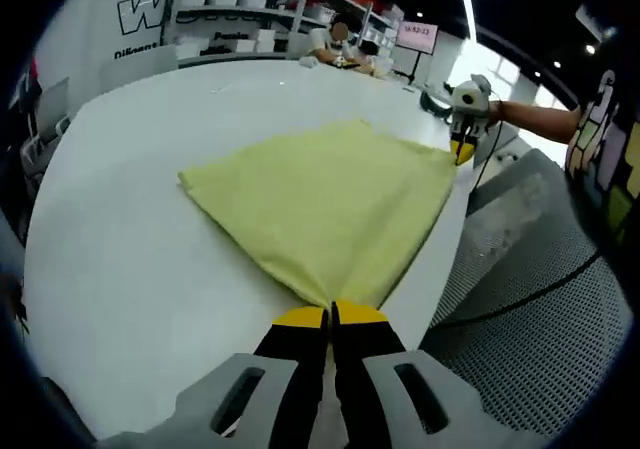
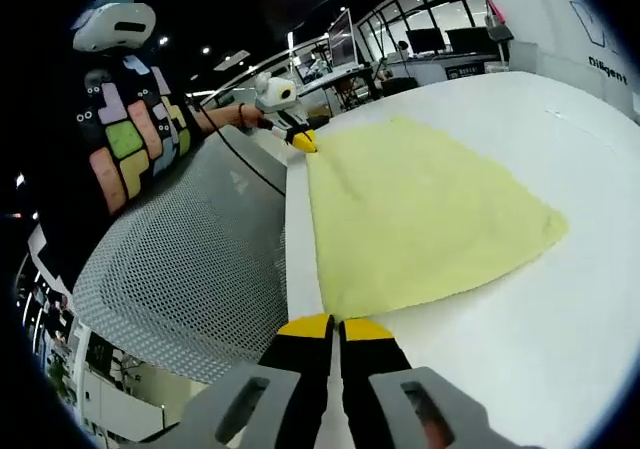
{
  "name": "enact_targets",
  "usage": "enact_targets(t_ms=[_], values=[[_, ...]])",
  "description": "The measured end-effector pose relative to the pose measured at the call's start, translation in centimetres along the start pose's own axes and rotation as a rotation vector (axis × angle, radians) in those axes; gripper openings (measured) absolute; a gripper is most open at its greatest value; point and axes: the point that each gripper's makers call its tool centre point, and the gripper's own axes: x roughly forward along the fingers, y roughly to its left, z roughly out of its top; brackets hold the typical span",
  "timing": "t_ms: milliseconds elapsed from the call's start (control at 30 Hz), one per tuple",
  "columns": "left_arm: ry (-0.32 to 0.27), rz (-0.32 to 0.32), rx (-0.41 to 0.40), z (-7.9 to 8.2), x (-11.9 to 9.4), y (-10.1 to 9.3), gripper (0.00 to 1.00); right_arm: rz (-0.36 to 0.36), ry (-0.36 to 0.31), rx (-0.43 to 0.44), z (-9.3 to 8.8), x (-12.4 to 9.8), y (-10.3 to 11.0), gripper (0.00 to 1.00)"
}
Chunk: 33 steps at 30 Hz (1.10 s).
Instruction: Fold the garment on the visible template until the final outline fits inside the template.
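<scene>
Yellow cloth, the garment [image 1: 325,204], lies spread on the white counter [image 1: 120,259], its near edge along the counter's rim. In the left gripper view the left tongs [image 1: 330,316] are closed on the corner at 6 o'clock, and the right tongs [image 1: 462,150] pinch the corner at 2 o'clock. The right gripper view mirrors this: the right tongs closed on the corner at 6 o'clock. By my reading, a fold is just being started from the near edge. Next, both corners should be carried together across toward the far tip. The long axis runs along the held edge; the cloth tapers away from the rim. I can make out no template lines.
</scene>
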Motion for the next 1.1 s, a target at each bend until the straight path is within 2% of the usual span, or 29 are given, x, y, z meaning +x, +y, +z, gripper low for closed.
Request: enact_targets(t_ms=[67,267,400,467,567,600,667,800,833,867,900,967,1000,1067,1100], values=[[-0.006,0.0,-0.01,0.0,0.0,0.1,0.0,0.005,-0.014,0.017,0.0,-0.1,0.0,0.0],[-0.004,0.0,-0.014,-0.1,0.1,0.0,0.0,0.001,-0.005,0.004,-0.6,-0.3,-0.1,0.0],[0.002,0.001,-0.013,-0.2,0.2,0.0,0.0,-0.009,-0.024,-0.006,-0.4,-0.2,-0.4,0.0],[0.007,0.004,-0.018,-0.2,0.2,0.0,0.0,0.002,0.006,-0.021,-1.0,-0.2,-0.1,0.0],[0.016,0.02,-0.021,-0.3,0.1,0.2,0.0,-0.023,0.081,-0.065,-2.3,-0.4,-0.6,0.0],[0.021,0.031,-0.006,-0.3,0.1,0.1,0.0,-0.031,0.082,-0.082,-2.1,-0.2,-0.7,0.0],[0.057,0.071,0.058,-0.6,0.0,0.5,0.0,-0.03,0.144,-0.11,-2.6,-0.2,-0.5,0.0],[0.068,0.059,0.044,-0.4,-0.2,-0.1,0.0,-0.02,0.171,-0.079,-2.3,0.0,0.0,0.0],[0.047,0.045,0.044,0.0,-0.4,-0.3,0.0,-0.047,0.172,-0.066,-2.0,-0.2,-0.2,0.0],[0.026,0.053,0.023,0.3,-1.0,-0.3,0.0,-0.133,0.202,-0.032,-2.5,-1.1,-1.3,0.0],[0.015,0.078,0.004,0.5,-1.5,0.1,0.0,-0.188,0.201,-0.032,-2.4,-1.8,-2.1,0.01],[-0.011,0.103,-0.012,1.0,-2.6,0.4,0.02,-0.268,0.115,-0.056,-1.0,-2.7,-3.1,0.14],[-0.032,0.121,-0.015,1.3,-2.9,0.8,0.06,-0.293,0.085,-0.051,-0.6,-2.9,-3.3,0.17],[-0.146,0.162,-0.049,3.7,-4.5,1.4,0.18,-0.424,-0.015,0.006,1.2,-4.0,-4.7,0.14],[-0.157,0.172,-0.07,4.1,-4.7,1.6,0.27,-0.457,-0.033,-0.001,1.7,-4.2,-4.9,0.13]])
